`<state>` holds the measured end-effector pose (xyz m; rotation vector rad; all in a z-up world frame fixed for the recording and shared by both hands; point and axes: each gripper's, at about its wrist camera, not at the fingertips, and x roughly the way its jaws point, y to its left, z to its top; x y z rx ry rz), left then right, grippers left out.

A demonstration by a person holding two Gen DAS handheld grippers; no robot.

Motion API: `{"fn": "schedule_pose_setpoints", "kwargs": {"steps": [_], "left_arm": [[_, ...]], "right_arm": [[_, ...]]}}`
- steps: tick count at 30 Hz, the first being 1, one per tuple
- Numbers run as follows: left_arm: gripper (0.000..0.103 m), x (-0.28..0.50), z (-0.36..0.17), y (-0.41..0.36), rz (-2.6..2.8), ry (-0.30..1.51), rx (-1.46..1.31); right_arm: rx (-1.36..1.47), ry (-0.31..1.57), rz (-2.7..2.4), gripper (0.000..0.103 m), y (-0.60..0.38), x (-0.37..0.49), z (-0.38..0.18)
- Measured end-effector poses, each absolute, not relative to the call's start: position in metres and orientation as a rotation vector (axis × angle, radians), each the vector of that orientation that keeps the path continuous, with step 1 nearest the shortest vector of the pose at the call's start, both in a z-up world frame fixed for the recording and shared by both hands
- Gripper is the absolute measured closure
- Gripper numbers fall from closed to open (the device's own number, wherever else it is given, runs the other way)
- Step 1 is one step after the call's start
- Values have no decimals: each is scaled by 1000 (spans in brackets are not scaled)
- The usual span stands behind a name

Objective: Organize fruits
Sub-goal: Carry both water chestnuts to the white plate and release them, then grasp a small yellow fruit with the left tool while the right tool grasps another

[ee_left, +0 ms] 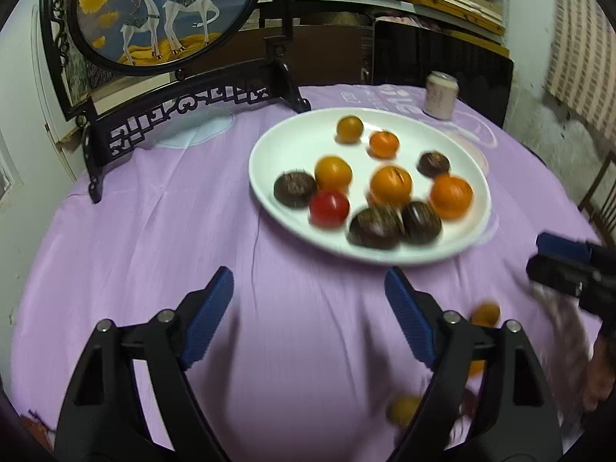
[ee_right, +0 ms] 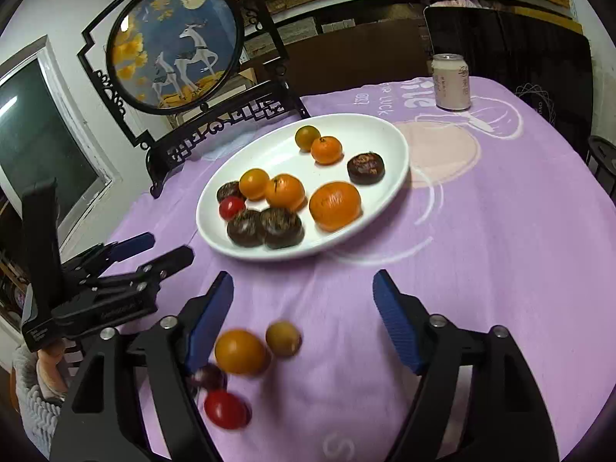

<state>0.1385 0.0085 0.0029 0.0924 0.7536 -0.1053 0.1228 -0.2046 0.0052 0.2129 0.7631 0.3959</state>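
A white plate on the purple cloth holds several fruits: oranges, yellow tomatoes, a red tomato and dark brown chestnut-like fruits. Loose fruits lie on the cloth near the front: an orange one, a yellow-green one, a red tomato and a dark one. My left gripper is open and empty, short of the plate. My right gripper is open and empty above the loose fruits.
A black carved stand with a round deer picture stands at the back left of the table. A pale drink can stands at the back right. Shelves and a dark chair lie beyond the table edge.
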Motion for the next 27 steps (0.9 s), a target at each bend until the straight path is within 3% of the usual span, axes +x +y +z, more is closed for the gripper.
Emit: {"fn": "schedule_pose_setpoints", "kwargs": {"steps": [2, 19, 27], "left_arm": [[10, 120, 2, 7, -108, 740, 119], [7, 88, -26, 1, -242, 846, 136], [8, 103, -14, 62, -38, 833, -41]], "right_arm": [[218, 764, 395, 27, -207, 117, 4], [243, 776, 381, 27, -215, 109, 1], [240, 779, 381, 27, -215, 110, 0]]}}
